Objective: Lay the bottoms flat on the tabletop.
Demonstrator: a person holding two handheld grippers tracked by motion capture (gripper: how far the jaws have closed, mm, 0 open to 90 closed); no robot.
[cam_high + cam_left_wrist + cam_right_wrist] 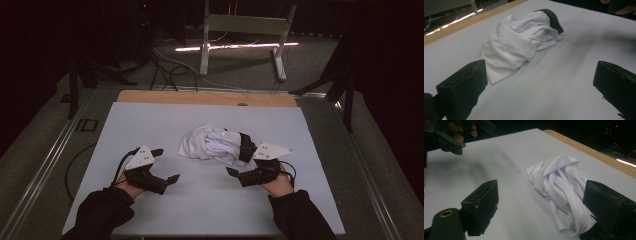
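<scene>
Crumpled white garment (212,143) with a dark band at one end, lying near the middle of the white table cover (150,120). It remains bunched, not yet spread or folded; judged, the work is barely begun. Its long axis runs left to right, dark band toward the right gripper (244,162). Left gripper (165,165) waits just beside it. Both grippers' jaws stand spread, holding nothing.

Room lying dim; bright strip glaring on floor (235,47) beyond table's far edge. White table cover (150,125) catching most light. Soft shadows smearing across cover in both gripper views; near jaws showing slightly blurred.
</scene>
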